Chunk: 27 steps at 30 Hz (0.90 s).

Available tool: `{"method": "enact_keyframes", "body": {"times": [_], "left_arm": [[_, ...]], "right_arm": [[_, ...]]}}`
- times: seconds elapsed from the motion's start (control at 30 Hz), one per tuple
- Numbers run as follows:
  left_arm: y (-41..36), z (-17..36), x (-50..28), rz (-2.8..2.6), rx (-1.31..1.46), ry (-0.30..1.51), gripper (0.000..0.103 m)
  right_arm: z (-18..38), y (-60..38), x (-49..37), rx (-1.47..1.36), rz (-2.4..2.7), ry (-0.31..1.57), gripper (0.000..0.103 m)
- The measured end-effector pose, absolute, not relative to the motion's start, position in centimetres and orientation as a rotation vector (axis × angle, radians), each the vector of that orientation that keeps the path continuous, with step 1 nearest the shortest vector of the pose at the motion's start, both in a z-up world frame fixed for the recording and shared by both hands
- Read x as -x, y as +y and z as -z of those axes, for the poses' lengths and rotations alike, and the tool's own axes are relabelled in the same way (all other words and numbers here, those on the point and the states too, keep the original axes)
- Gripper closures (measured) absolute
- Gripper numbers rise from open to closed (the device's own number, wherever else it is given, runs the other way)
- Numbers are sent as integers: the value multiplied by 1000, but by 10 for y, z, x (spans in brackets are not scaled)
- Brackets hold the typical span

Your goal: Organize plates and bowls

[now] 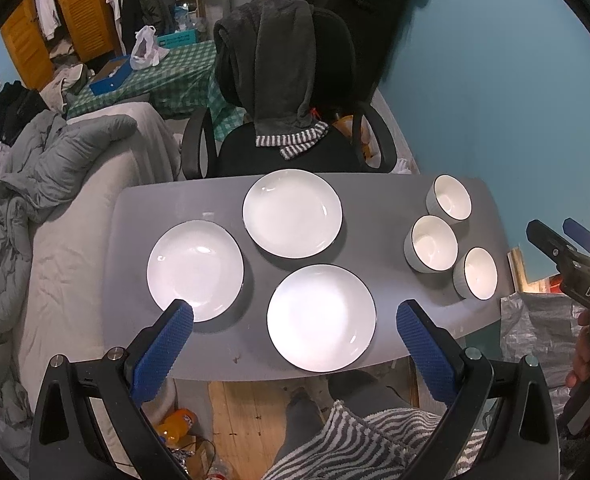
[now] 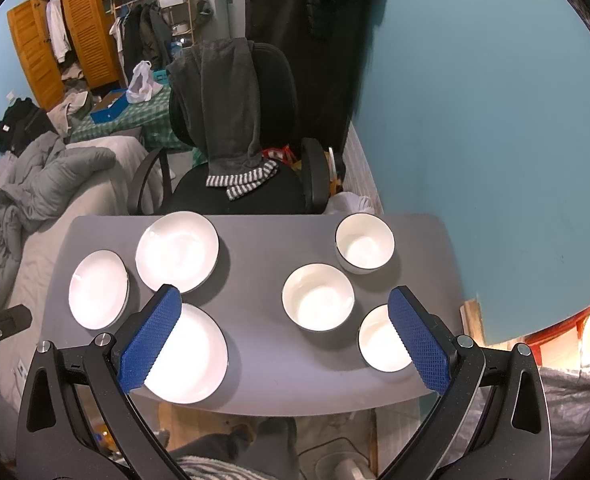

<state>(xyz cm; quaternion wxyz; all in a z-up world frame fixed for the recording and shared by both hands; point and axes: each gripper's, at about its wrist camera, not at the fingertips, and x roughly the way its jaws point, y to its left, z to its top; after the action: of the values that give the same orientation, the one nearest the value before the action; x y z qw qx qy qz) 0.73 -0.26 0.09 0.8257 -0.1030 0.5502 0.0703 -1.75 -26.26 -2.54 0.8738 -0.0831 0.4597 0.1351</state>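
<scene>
left gripper above plates: fingers wide | right gripper above bowls: fingers wide

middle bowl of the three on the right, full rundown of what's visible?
The middle bowl is round and deep, glossy white inside with a thin dark rim and a grey, seemingly ribbed outer wall; it looks ceramic. It sits upright and empty on the grey table, between the far bowl and the near bowl, close to the near one; contact unclear. No gripper touches it.

"DAS" on right gripper
</scene>
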Motion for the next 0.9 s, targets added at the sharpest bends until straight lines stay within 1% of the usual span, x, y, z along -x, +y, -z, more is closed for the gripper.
{"method": "enact_keyframes", "body": {"times": [0.9], "left_arm": [[-3,-6,-21,-121,200,1155,0]], "right_arm": [[25,-259,10,162,-275,966,1]]}}
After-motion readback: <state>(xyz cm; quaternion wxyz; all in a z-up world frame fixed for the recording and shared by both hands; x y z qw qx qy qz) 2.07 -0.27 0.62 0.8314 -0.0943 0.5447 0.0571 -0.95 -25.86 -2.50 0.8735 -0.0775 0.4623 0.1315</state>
